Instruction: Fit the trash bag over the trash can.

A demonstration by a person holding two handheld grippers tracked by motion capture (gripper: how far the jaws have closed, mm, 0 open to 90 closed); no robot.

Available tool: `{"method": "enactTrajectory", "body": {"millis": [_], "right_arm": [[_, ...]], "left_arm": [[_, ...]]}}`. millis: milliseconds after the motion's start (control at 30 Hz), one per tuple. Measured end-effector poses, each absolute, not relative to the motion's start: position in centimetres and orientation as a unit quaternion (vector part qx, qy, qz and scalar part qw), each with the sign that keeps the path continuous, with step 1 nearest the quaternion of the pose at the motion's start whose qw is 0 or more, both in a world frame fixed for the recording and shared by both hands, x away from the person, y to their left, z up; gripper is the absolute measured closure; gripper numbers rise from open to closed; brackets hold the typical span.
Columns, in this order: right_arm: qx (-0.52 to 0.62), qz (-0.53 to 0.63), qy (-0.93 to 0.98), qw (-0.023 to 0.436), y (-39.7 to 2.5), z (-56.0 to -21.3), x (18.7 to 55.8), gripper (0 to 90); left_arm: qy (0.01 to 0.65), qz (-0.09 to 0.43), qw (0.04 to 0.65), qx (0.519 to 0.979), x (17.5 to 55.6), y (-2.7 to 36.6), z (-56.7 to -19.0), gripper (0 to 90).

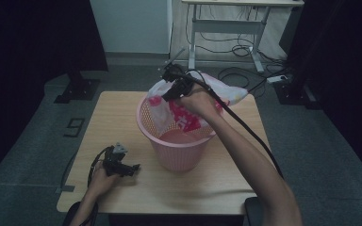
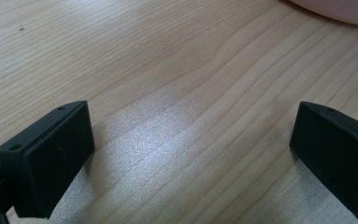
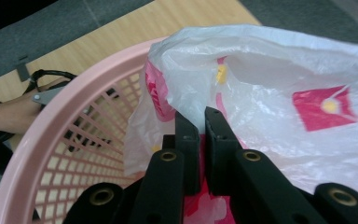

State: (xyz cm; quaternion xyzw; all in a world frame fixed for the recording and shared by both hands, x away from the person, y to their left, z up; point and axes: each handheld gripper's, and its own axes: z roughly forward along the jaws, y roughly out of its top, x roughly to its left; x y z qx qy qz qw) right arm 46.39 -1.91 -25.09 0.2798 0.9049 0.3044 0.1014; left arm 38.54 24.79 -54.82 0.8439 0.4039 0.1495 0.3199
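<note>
Looking down from the high view, the right gripper pinches the bag over the basket's far rim; the left gripper rests on the table, near its front-left edge. In the left gripper view, jaws stand wide over bare wood. In the right gripper view, jaws nearly closed clamp the bag inside the rim.

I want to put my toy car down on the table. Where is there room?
The bare wood left of the pink basket, behind the left gripper, is free. So is the front strip between the basket and the near table edge. The basket's top is crowded: the right gripper pinches the plastic bag there.
</note>
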Motion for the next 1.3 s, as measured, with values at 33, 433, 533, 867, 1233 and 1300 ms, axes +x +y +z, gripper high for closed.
{"method": "enactTrajectory", "body": {"millis": [33,433,533,867,1233,1300], "right_arm": [[0.275,0.303,0.908,0.095,-1.1,-25.9,46.5,84.5],[0.293,0.275,0.912,0.083,-1.0,-30.9,48.2,83.4],[0.306,0.254,0.913,0.095,-2.2,-32.1,48.9,82.9],[0.284,0.229,0.93,0.041,-2.1,-34.2,48.5,47.1],[0.273,0.253,0.919,0.127,-5.0,-27.3,48.8,33.7],[0.281,0.25,0.916,0.138,-5.7,-26.8,49.3,33.7]], "left_arm": [[0.404,0.149,0.32,0.844,38.5,24.8,-54.8,0.0],[0.404,0.149,0.32,0.844,38.5,24.8,-54.8,0.0],[0.404,0.149,0.32,0.844,38.5,24.8,-54.8,0.0],[0.403,0.15,0.32,0.844,38.5,24.8,-54.8,0.0],[0.403,0.149,0.319,0.845,38.5,24.8,-54.8,0.0],[0.403,0.15,0.32,0.844,38.5,24.8,-54.8,0.0]]}}
